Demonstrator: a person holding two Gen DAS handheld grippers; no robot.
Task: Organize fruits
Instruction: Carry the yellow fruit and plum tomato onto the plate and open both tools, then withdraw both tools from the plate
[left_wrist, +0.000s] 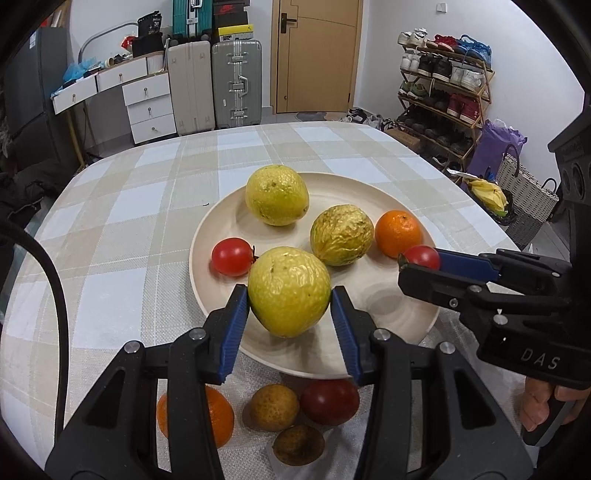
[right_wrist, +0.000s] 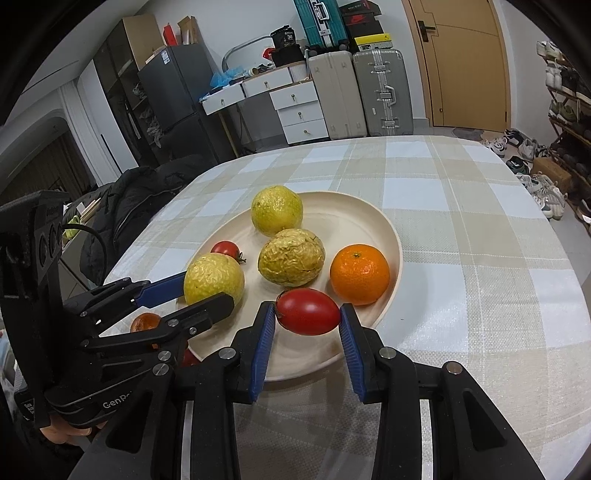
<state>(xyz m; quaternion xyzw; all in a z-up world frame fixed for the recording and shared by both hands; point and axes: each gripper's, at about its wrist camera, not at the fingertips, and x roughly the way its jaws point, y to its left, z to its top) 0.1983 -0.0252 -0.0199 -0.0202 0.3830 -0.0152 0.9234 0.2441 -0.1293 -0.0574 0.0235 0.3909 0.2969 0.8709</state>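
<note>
My left gripper (left_wrist: 290, 293) is shut on a wrinkled yellow passion fruit (left_wrist: 289, 291), held over the near edge of the cream plate (left_wrist: 229, 218). My right gripper (right_wrist: 307, 314) is shut on a red tomato (right_wrist: 307, 311) above the plate's (right_wrist: 373, 210) near side. On the plate lie two more yellow passion fruits (left_wrist: 277, 194) (left_wrist: 341, 235), an orange mandarin (left_wrist: 398, 233) and a small red tomato (left_wrist: 232, 257). In the left wrist view the right gripper (left_wrist: 419, 263) comes in from the right with its tomato (left_wrist: 422, 257).
On the checked tablecloth (left_wrist: 122, 221) in front of the plate lie a mandarin (left_wrist: 219, 415), a dark red fruit (left_wrist: 330, 401) and two brownish round fruits (left_wrist: 274, 407) (left_wrist: 298, 444). Suitcases, drawers, a door and a shoe rack stand beyond the table.
</note>
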